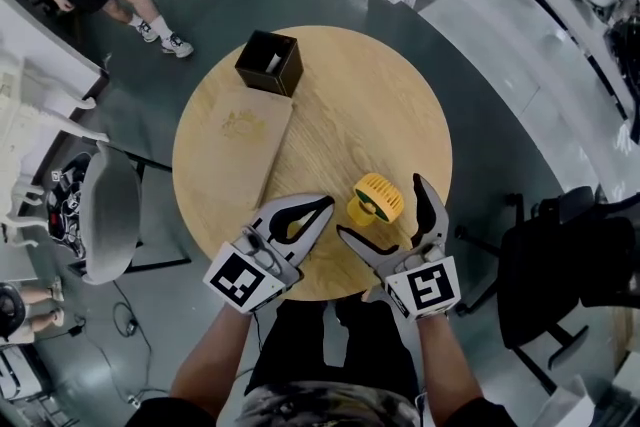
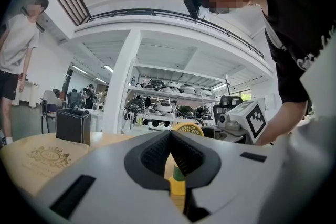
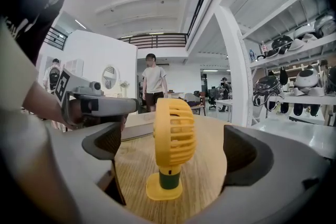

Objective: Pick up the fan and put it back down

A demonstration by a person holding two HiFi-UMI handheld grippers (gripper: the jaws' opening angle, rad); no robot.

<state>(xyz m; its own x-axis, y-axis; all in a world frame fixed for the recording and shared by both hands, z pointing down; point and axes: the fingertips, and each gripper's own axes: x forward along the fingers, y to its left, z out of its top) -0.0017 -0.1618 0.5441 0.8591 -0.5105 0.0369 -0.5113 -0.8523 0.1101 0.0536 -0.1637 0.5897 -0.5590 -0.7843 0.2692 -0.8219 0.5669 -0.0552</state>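
Right gripper (image 1: pixel 379 205) released: jaws wide, straddling the yellow fan (image 3: pixel 170 134) without contact. Fan stands on its own base at the round table's (image 1: pixel 330 85) near edge, likely set down. Left gripper (image 1: pixel 326 203) clenched, empty, spare.

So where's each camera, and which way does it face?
Head view: on the person's head, facing steeply down at the table; forearms, left gripper and right gripper show.
Left gripper view: level along its shut jaws across the table; person's torso shows.
Right gripper view: along its open jaws at the fan; left gripper shows.
All three share the fan.
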